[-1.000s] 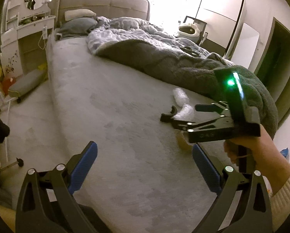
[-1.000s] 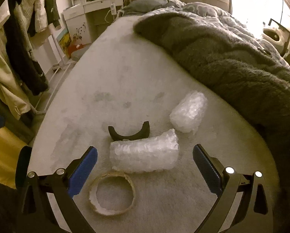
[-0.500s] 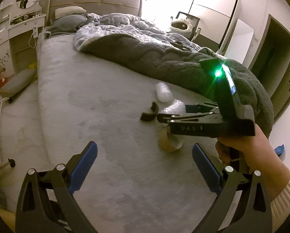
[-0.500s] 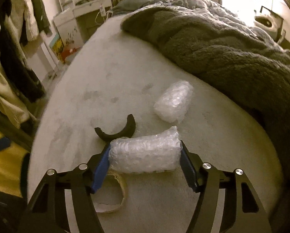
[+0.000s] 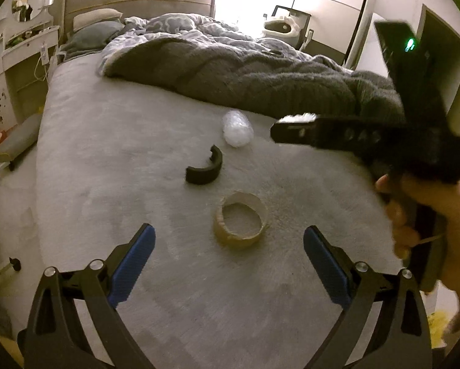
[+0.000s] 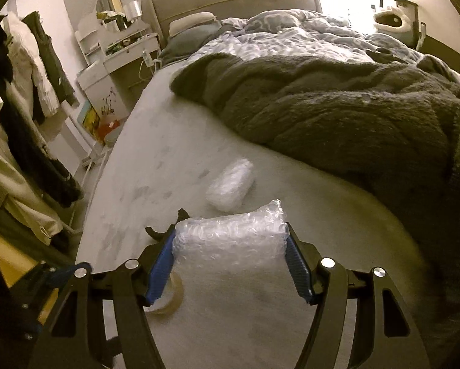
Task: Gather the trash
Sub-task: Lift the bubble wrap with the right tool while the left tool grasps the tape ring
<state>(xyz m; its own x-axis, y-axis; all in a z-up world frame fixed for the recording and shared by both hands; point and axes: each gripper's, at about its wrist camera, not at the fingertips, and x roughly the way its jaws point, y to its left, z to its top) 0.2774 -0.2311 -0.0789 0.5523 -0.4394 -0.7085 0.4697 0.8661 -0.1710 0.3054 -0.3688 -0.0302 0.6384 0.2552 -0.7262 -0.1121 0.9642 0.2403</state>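
My right gripper [image 6: 230, 264] is shut on a bubble wrap roll [image 6: 230, 240] and holds it lifted above the bed; in the left wrist view the same gripper [image 5: 291, 126] shows blurred with the wrap's tip [image 5: 297, 117] peeking out. A second bubble wrap roll [image 5: 236, 129] [image 6: 230, 186], a black curved plastic piece [image 5: 204, 170] [image 6: 162, 230] and an empty cardboard tape ring [image 5: 239, 220] [image 6: 165, 301] lie on the grey bed sheet [image 5: 107, 153]. My left gripper [image 5: 228, 261] is open and empty, low over the bed just short of the tape ring.
A rumpled dark grey blanket [image 5: 245, 77] [image 6: 337, 107] covers the bed's far and right side. A white dressing table [image 6: 119, 43] and hanging clothes [image 6: 30, 107] stand to the left of the bed. A door [image 5: 445, 61] is at the right.
My right gripper closed on the nearer bubble wrap roll and lifted it off the bed. My left gripper moved closer to the tape ring and stayed open.
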